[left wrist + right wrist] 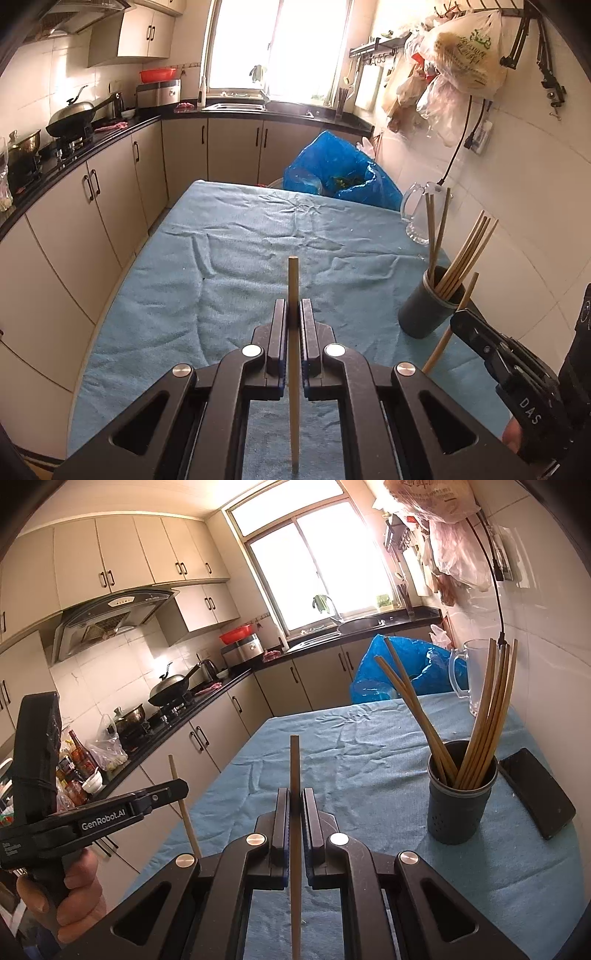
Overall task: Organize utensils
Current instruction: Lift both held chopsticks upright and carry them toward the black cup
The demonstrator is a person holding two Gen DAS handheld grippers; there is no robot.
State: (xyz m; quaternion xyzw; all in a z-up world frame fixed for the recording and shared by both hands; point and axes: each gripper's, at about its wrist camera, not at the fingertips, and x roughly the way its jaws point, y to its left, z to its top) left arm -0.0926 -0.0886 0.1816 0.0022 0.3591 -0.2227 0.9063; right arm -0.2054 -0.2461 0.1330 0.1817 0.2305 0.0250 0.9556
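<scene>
My left gripper [293,304] is shut on a pale wooden chopstick [293,277] that runs lengthwise between its jaws and sticks out ahead, above the blue cloth. My right gripper [294,794] is shut on a darker chopstick [294,760] in the same way. A dark round holder [458,812] stands on the cloth ahead and to the right, with several chopsticks leaning in it. In the left wrist view the holder [424,310] sits just beyond the right gripper [456,319] and its chopstick [470,291]. In the right wrist view a hand carries the left gripper [183,786] at the left.
A blue cloth [240,258] covers the table. A glass mug [465,672] stands behind the holder by the tiled wall, and a black phone [539,794] lies to its right. A blue plastic bag [343,173] sits past the far edge. Kitchen counters with pots line the left.
</scene>
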